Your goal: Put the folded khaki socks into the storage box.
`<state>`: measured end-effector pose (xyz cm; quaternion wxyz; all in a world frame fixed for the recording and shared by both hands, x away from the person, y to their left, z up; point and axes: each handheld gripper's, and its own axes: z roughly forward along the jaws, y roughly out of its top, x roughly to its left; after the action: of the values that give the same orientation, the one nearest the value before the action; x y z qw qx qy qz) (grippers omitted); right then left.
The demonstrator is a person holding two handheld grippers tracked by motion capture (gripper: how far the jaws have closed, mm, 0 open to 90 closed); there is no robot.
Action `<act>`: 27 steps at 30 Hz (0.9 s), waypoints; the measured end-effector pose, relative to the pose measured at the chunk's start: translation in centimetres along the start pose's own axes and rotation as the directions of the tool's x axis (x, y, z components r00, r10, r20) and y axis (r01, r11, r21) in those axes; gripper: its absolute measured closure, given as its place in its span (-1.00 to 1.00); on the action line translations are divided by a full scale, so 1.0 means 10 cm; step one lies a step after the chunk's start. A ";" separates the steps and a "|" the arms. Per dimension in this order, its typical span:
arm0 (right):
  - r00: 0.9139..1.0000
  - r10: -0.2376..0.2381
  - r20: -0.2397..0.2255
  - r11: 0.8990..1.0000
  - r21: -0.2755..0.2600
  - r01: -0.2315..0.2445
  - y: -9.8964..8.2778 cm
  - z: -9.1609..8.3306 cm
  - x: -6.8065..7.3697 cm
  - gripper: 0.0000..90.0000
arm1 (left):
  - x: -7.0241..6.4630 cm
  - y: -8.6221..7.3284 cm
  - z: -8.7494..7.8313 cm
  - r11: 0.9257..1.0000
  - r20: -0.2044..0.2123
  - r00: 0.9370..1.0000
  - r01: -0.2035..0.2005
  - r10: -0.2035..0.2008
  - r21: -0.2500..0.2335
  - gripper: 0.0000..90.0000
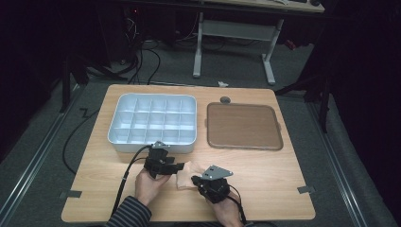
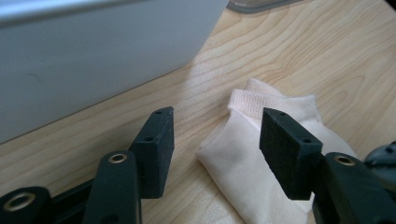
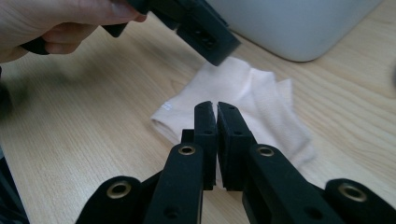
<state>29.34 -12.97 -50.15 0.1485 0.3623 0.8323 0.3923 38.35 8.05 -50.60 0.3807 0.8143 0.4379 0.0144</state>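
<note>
1. A folded cream sock [image 1: 187, 174] lies on the wooden counter [image 1: 265, 175], near its front edge, between the two tools.
2. The left hand-held gripper [image 2: 215, 140] hovers over the sock's cuff end with its jaws spread wide and nothing between the pads.
3. The right hand-held gripper [image 3: 217, 140] sits above the sock's other end, jaws pressed together; whether any cloth is pinched between them cannot be told.
4. Just behind the sock stands a white divided tray [image 1: 124, 142], its near wall close to the left tool.
5. A brown flat tray [image 1: 243, 125] lies to the right of the white one, well apart from the sock.
6. A striped sleeve [image 1: 130, 215] enters at the bottom.
</note>
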 end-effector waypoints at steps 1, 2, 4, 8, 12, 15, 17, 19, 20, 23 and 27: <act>1.000 -0.009 0.005 1.000 0.015 0.009 0.00 0.04 0.02 0.94 | 0.01 -0.01 0.01 1.000 -0.006 1.000 0.016 -0.015 0.002 0.03; 1.000 -0.027 0.013 0.999 0.026 0.027 0.00 0.07 0.03 0.94 | 0.02 -0.02 0.02 1.000 -0.002 1.000 0.030 -0.030 -0.001 0.04; 0.999 -0.033 0.013 0.999 0.037 0.033 0.00 0.10 0.04 0.94 | 0.04 -0.04 0.03 0.998 0.007 0.998 0.057 -0.057 -0.007 0.04; 1.000 -0.017 0.021 0.999 0.046 0.016 -0.06 0.12 0.00 0.94 | 0.03 -0.08 0.06 0.998 0.027 0.997 0.068 -0.068 -0.001 0.09; 1.000 0.003 0.014 0.998 0.058 -0.004 -0.13 0.17 -0.02 0.96 | 0.05 -0.12 0.08 0.995 0.053 0.994 0.096 -0.096 0.014 0.12; 1.000 0.013 0.013 0.999 0.052 -0.013 -0.15 0.18 -0.02 0.98 | 0.05 -0.13 0.06 0.994 0.060 0.992 0.108 -0.109 0.014 0.14; 1.000 0.010 0.012 0.999 0.053 -0.010 -0.14 0.19 -0.02 0.98 | 0.06 -0.17 0.05 0.992 0.073 0.989 0.128 -0.128 0.004 0.14; 1.000 -0.005 0.019 0.998 0.067 0.004 -0.13 0.19 -0.01 0.99 | 0.07 -0.19 0.04 0.991 0.085 0.988 0.131 -0.131 0.004 0.15; 1.000 -0.005 0.019 0.998 0.067 0.004 -0.13 0.19 -0.01 0.99 | 0.07 -0.19 0.04 0.991 0.085 0.988 0.131 -0.131 0.004 0.15; 1.000 -0.005 0.019 0.998 0.058 0.004 -0.14 0.19 -0.02 0.99 | 0.05 -0.18 0.05 0.993 0.090 0.989 0.115 -0.116 0.016 0.18; 1.000 -0.014 0.017 0.998 0.064 0.013 -0.14 0.19 -0.02 0.99 | 0.03 -0.18 0.07 0.994 0.094 0.990 0.104 -0.105 0.017 0.35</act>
<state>29.84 -12.66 -52.45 0.1467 0.3648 0.8455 0.3613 37.48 8.39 -52.35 0.3963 0.7924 0.4613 -0.0470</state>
